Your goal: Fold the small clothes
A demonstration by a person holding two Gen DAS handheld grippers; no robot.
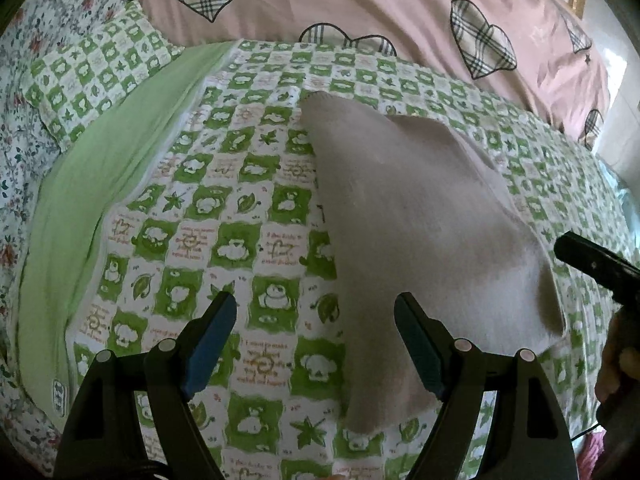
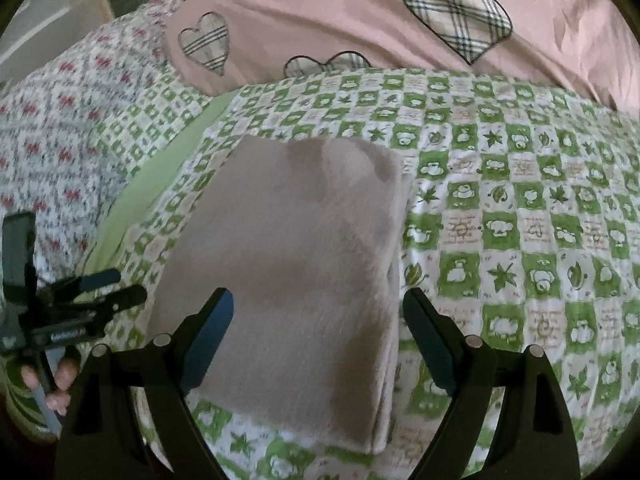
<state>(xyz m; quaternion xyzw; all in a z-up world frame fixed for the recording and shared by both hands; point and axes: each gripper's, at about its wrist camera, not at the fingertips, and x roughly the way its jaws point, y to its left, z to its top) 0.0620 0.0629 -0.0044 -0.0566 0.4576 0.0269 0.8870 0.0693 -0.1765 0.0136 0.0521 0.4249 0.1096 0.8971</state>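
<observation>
Bed as the work surface: green-and-white checked sheet on top, pink heart-print quilt behind it, floral cover off to one side. Right gripper: jaws spread wide, nothing between the pads, hanging over the near end of the garment without touching it as far as I can tell. Left gripper: same story, jaws wide, empty, sitting over the sheet just beside the garment's left edge; its right finger overlaps the cloth in the left wrist view, contact not clear. Each camera catches the other gripper at the frame edge, with a bit of the person's hand on the handle. Garment is a plain beige-grey knit, lying in the middle of the checked sheet, well short of the quilt. From the right wrist view it reads as a neat rectangle with stacked layers showing along its right edge, so my judgement is it's already folded at least once. Left wrist view shows a slight hump toward the far end, so not perfectly flat. Progress: fold looks mostly or fully done; what's left is maybe one more halving or a smoothing pass, can't tell which. No other clothes visible in either view.
</observation>
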